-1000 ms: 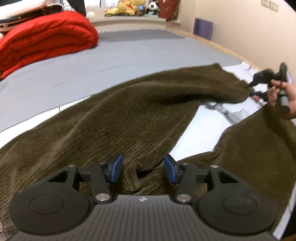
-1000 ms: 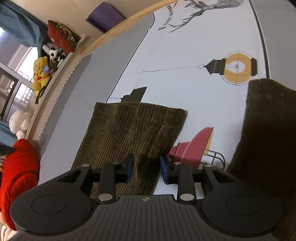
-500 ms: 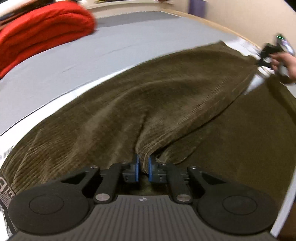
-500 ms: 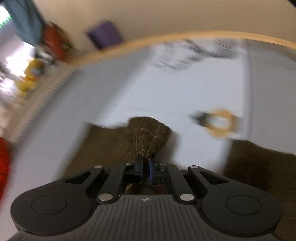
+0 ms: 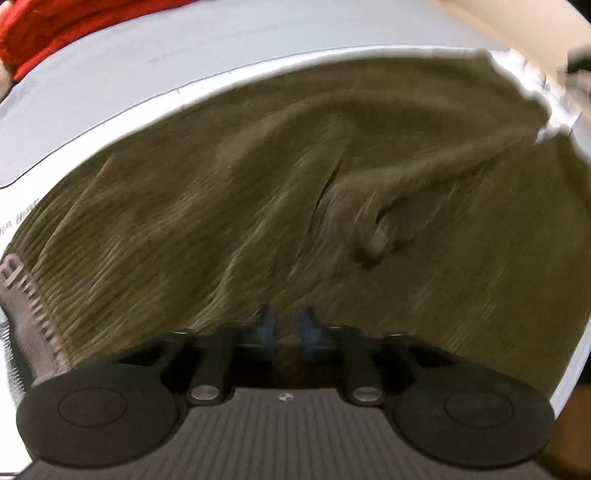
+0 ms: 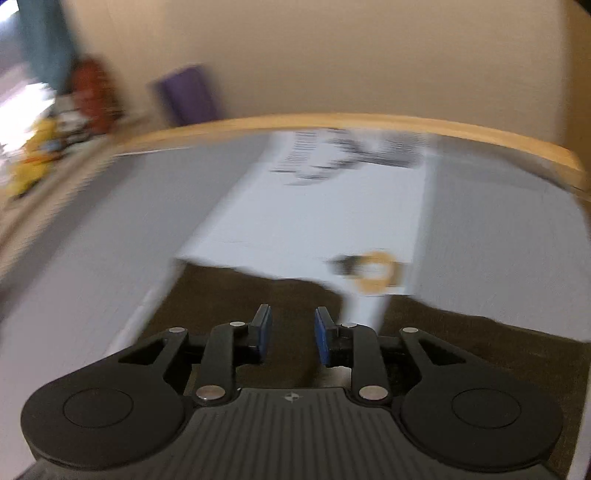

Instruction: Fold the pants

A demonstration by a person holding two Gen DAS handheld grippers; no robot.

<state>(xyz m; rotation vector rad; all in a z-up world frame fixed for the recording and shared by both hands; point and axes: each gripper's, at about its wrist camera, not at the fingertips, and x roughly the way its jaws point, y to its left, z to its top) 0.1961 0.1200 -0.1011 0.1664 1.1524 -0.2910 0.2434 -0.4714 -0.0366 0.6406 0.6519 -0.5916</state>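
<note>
The brown corduroy pants (image 5: 295,192) lie spread and wrinkled on the bed, one leg laid over the other. Their waistband (image 5: 26,295) shows at the left edge. My left gripper (image 5: 286,326) is just above the cloth with its blue pads slightly apart and nothing between them. In the right wrist view the pants (image 6: 288,295) lie under my right gripper (image 6: 291,334), which is open and empty. Both views are motion blurred.
A red quilt (image 5: 44,26) lies at the far left of the bed. The white printed sheet (image 6: 314,214) and grey cover (image 6: 498,229) stretch to the wooden bed edge (image 6: 332,122). A purple box (image 6: 188,92) and plush toys (image 6: 33,162) stand beyond.
Both grippers shut on the pant leg, carried it across onto the other leg, then opened and let it go. The pants now lie doubled lengthwise.
</note>
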